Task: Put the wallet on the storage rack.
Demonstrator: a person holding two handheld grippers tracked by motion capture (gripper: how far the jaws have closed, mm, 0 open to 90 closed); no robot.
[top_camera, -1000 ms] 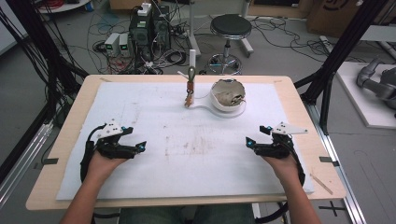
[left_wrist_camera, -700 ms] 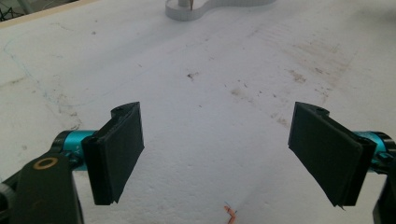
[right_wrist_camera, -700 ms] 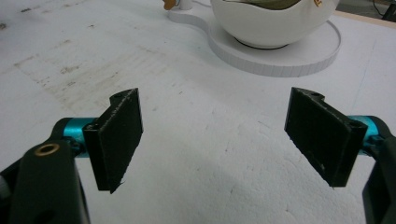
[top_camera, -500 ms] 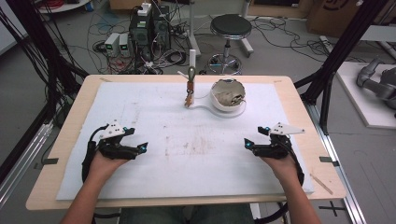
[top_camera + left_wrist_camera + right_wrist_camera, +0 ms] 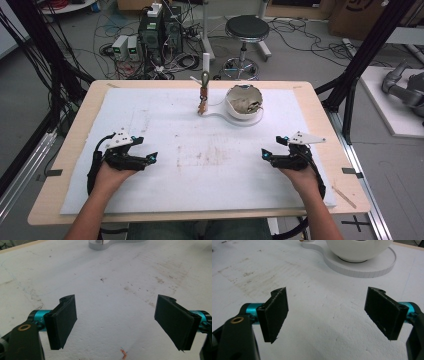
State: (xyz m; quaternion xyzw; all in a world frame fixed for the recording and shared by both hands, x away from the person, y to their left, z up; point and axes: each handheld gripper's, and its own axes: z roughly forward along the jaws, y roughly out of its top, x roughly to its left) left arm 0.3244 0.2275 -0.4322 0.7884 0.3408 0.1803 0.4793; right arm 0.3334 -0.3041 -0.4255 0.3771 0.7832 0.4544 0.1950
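**Inspector:** Report from left to right. What is lying around your grippers?

**Operator:** I am holding my left gripper (image 5: 150,159) low over the white foam sheet (image 5: 150,120) at its left side, jaws spread wide and gripping nothing. In the left gripper view I am seeing coarse, grainy foam between the flat black pads (image 5: 65,320), brown smudges farther off, and a small orange scrap (image 5: 123,354) just ahead of me.

**Inspector:** And toward the centre?

**Operator:** A stained patch (image 5: 205,155) is marking the foam between my hands. Well beyond it, at the far edge, a thin upright tool (image 5: 203,95) is standing on a flat white base (image 5: 235,117), and a rounded white bowl (image 5: 245,100) is sitting on the base's round end, with brownish contents I cannot identify.

**Inspector:** The right side?

**Operator:** I am keeping my right gripper (image 5: 265,155) released as well, jaws wide apart. Nothing is standing between it and the bowl, which is lying well apart from both grippers.
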